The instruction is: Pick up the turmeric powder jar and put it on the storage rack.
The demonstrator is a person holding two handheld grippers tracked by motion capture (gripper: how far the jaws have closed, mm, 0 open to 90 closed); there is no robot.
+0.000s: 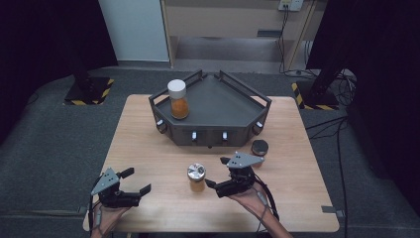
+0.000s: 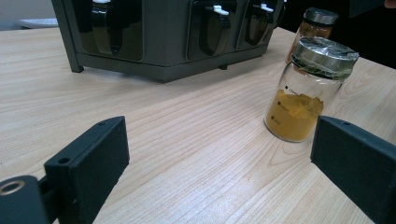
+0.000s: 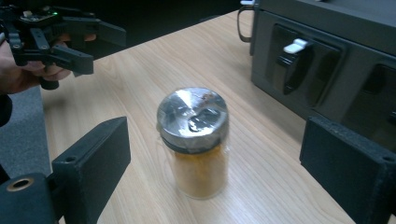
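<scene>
Centre-bottom of the high view: foil-capped spice jar (image 1: 196, 177) stands upright on the table (image 1: 148, 148), long axis vertical. Right gripper (image 1: 224, 174) sits just beside it, jaws spread, facing it. Left gripper (image 1: 136, 181), lower left, jaws spread, lies farther off.

A lab: black curtains (image 1: 29, 44), hazard-taped stands (image 1: 89, 91), cables (image 1: 341, 84).

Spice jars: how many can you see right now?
3. One white-capped jar stands on the rack; one silver-lidded jar at the table's front centre; one dark-lidded jar beside the rack's right corner.
</scene>
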